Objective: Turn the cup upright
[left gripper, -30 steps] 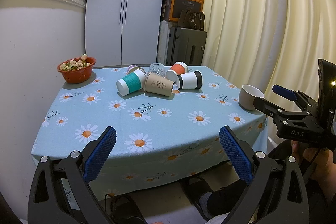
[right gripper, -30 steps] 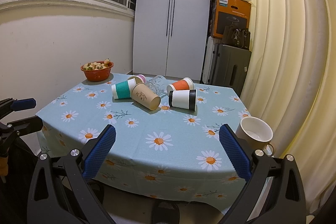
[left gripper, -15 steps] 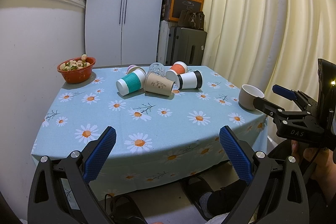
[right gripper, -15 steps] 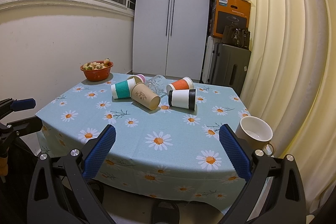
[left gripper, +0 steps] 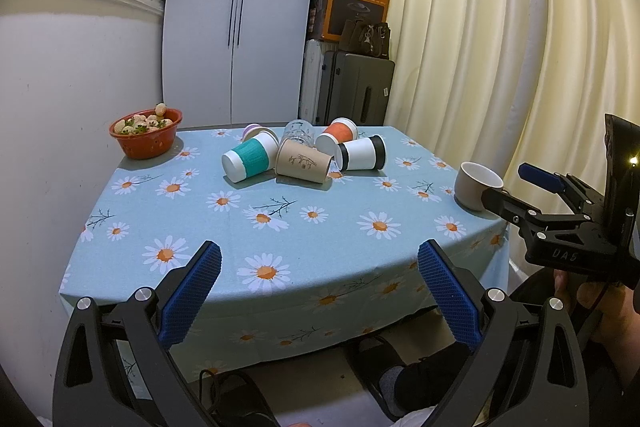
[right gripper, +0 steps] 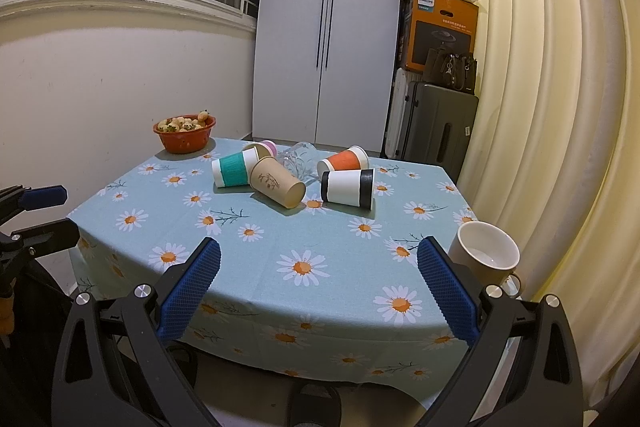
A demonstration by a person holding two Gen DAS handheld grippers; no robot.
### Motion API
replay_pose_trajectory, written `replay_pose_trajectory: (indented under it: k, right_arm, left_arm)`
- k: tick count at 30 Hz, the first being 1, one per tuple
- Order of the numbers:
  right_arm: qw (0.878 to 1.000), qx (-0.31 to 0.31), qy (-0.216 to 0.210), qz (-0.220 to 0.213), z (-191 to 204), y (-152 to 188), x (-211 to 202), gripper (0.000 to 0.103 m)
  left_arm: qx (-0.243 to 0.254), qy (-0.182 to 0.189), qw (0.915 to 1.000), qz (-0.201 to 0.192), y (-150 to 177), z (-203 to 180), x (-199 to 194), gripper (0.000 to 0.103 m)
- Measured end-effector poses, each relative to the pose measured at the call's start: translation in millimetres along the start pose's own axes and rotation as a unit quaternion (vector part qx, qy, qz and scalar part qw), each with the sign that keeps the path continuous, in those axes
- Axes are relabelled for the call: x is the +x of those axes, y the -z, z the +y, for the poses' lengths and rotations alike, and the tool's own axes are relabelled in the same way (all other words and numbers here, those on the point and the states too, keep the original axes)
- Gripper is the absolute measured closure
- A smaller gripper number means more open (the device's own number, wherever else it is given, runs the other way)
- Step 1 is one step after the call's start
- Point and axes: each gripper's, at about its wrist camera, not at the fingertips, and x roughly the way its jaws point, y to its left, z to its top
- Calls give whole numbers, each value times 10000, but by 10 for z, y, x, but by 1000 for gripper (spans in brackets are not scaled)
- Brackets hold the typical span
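Observation:
Several cups lie on their sides in a cluster at the far middle of the table: a teal-banded cup (left gripper: 250,161) (right gripper: 234,173), a brown paper cup (left gripper: 303,162) (right gripper: 277,182), a black-and-white cup (left gripper: 361,153) (right gripper: 347,187), an orange cup (left gripper: 337,135) (right gripper: 344,159), a clear glass (left gripper: 298,131) (right gripper: 297,159) and a pink-rimmed cup (left gripper: 252,131) (right gripper: 264,147). A beige mug (left gripper: 477,185) (right gripper: 485,259) stands upright at the right edge. My left gripper (left gripper: 319,293) and right gripper (right gripper: 318,291) are both open and empty, held before the near table edge.
The table (left gripper: 340,267) has a light blue daisy cloth. A red bowl of fruit (left gripper: 145,133) (right gripper: 185,132) stands at the far left corner by the wall. Curtains hang on the right. A suitcase (right gripper: 436,131) and box stand behind the table.

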Motion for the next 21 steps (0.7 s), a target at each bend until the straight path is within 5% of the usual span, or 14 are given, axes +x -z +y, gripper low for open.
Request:
replay_pose_trajectory:
  k: [15,21]
  right_arm:
    - [10000,-8,-51,21,5,57,50,5]
    - [9971,315,-664,218,-115,-16,83,5]
  left_arm:
    - [-37,28,10000,7,-1,7,-27,7]
    - [-254,205,9993,188,-44,51,20,7]
